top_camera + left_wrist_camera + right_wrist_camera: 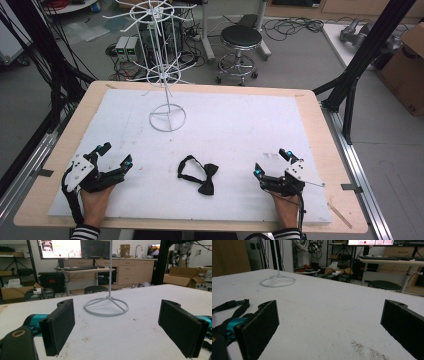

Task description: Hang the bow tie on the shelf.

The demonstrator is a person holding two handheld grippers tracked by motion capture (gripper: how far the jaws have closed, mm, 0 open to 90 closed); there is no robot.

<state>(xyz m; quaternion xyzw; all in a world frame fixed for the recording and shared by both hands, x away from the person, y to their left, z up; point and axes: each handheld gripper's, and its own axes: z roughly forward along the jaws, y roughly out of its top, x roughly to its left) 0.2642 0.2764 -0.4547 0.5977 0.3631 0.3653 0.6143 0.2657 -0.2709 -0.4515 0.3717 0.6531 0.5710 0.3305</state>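
Both tongs rest low on the white mat (240, 125) with their jaws spread wide and nothing between them. From the high view, the left tongs (114, 156) sit at about eight o'clock on the table (310, 107), held by a hand (95, 200) in a striped sleeve, and the right tongs (272, 161) sit at about four o'clock, held by the other hand (287, 207). A black bow tie (206, 178) with its looped strap lies flat on the mat at six o'clock, between the two tongs and touching neither. A white wire display stand (161, 65) rises from a ring base at about eleven o'clock, well apart from the bow tie. In the left gripper view the stand's ring base (106, 306) lies straight ahead between the open black pads (58, 326). In the right gripper view the strap (230, 306) of the bow tie shows at nine o'clock, just beside the left pad (259, 327), and the stand's base (277, 281) sits farther off at eleven o'clock. Beyond the table, a black stool (240, 40) stands on the floor at twelve o'clock.
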